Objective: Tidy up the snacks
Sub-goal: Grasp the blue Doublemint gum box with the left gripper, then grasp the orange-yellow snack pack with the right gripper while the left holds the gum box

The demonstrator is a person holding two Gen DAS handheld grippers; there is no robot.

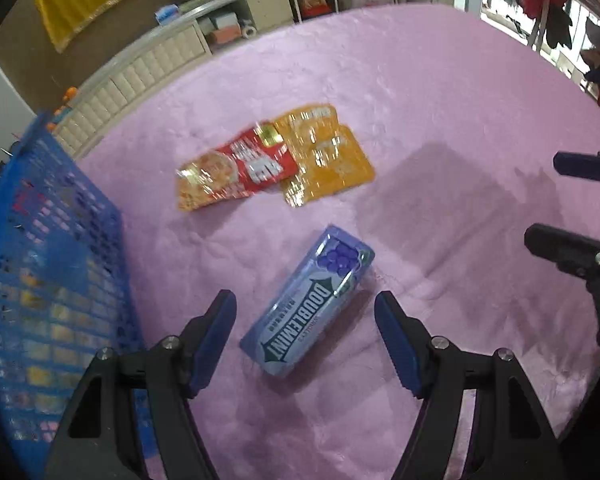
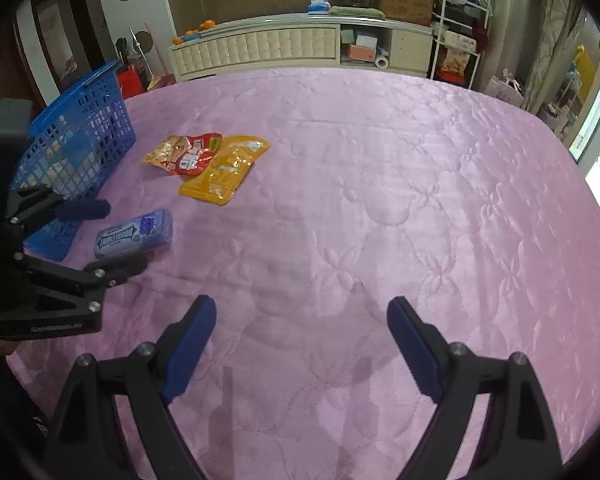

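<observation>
Two glossy foil snack pouches (image 1: 276,160) overlap; the rectangular blue gum box (image 1: 306,300) lies between the left hand-held gripper's (image 1: 305,340) wide jaws; the right hand-held gripper (image 2: 300,350) gapes empty.

Left view close over gum pack (image 1: 306,302), right view farther back, sharing it.

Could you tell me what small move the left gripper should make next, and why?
Probably ease the left gripper forward and close on the gum pack. Its jaws are open on either side of the pack, which lies loose on the pink cover beside the blue basket. The right gripper is open, away from it.
</observation>
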